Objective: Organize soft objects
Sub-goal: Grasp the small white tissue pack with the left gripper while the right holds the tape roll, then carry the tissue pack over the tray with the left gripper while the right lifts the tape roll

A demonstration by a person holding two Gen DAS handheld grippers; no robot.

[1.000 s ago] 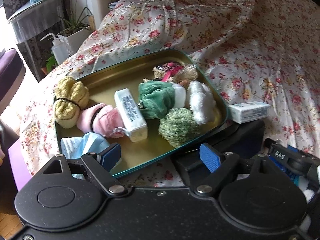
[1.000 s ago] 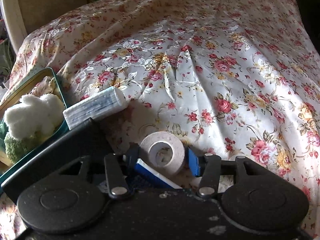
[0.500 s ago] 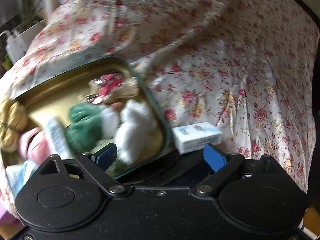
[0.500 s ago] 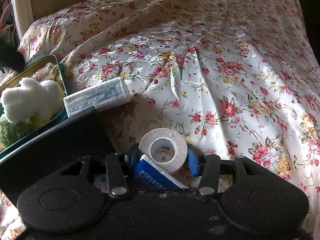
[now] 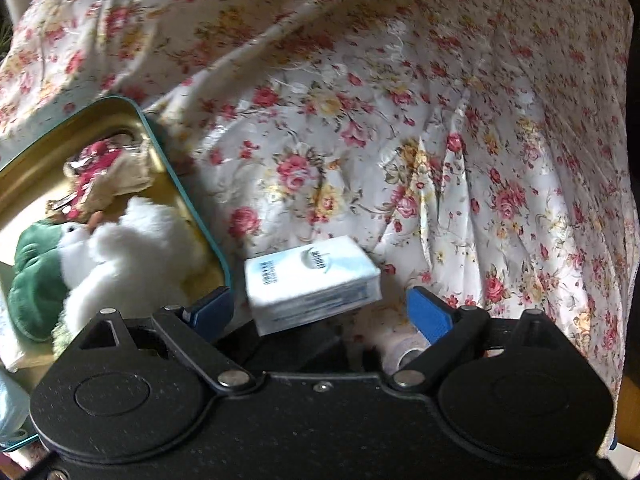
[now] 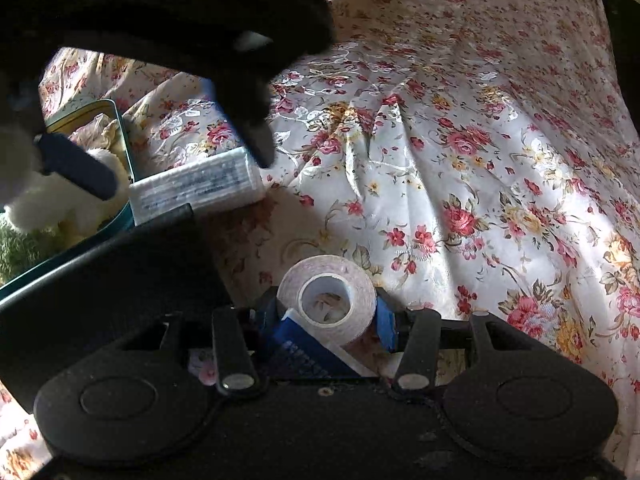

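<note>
A white tissue pack (image 5: 312,284) lies on the flowered cloth just right of the teal tin tray (image 5: 180,184). My left gripper (image 5: 320,310) hovers over it, open wide, one blue pad on each side and neither touching. From the right wrist view the left gripper (image 6: 168,156) is a dark shape above the tissue pack (image 6: 196,188). My right gripper (image 6: 326,318) is shut on a white tape roll (image 6: 326,306), with a blue and white pack (image 6: 308,348) under it. The tray holds a white plush (image 5: 120,248), a green plush (image 5: 32,280) and other soft items.
A black flat object (image 6: 100,272) lies between the tray's rim (image 6: 124,160) and my right gripper. The tape roll (image 5: 400,348) shows just below the left gripper's right finger. The flowered cloth (image 5: 440,140) spreads wrinkled to the right and far side.
My left gripper has swung right from over the tray to above the tissue pack, its jaws wider, and now appears in the right wrist view. The right gripper keeps still on the tape roll.
</note>
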